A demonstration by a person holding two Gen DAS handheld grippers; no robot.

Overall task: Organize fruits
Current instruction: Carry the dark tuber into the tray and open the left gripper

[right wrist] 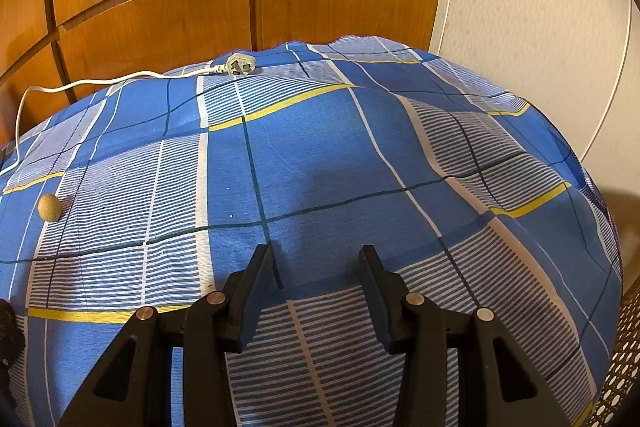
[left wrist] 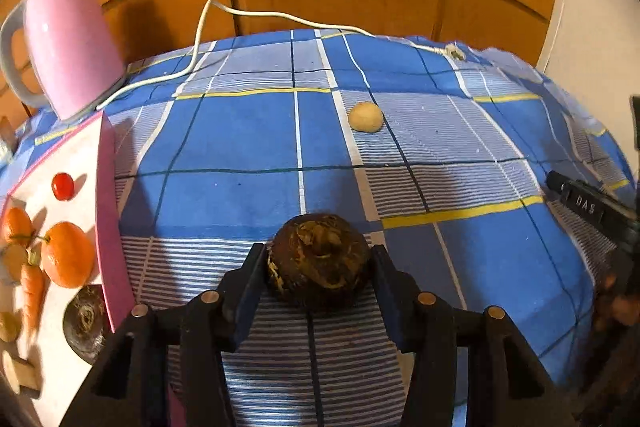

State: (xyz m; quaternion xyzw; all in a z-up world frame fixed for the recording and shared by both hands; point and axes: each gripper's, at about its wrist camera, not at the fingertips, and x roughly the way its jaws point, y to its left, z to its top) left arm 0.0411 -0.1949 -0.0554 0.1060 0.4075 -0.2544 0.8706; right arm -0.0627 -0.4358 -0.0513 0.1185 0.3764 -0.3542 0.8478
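Fruit is already sitting in the pink-edged tray [left wrist: 108, 211] at the far left of the left wrist view: a cherry tomato [left wrist: 63, 186], an orange [left wrist: 67, 254], a carrot [left wrist: 33, 291] lying lengthwise toward us, and a dark round root [left wrist: 86, 323]. Moving right, we are gripping a second dark root [left wrist: 319, 261] in the left gripper [left wrist: 319, 267], both jaws pressing its sides just above the checked blue cloth [left wrist: 240, 131]. It is nearly round, with no clear long axis, and its scarred crown is facing up toward the camera. Further back a small tan ball-shaped fruit [left wrist: 365, 117] is lying on the cloth. We are seeing a pink kettle [left wrist: 68, 43] only in this view. The right gripper [right wrist: 318, 267] is hanging empty, jaws apart, over bare cloth, and its view is showing the plug [right wrist: 239, 66] face-on, wooden cupboard doors [right wrist: 160, 7] and a pale wall [right wrist: 540, 27].
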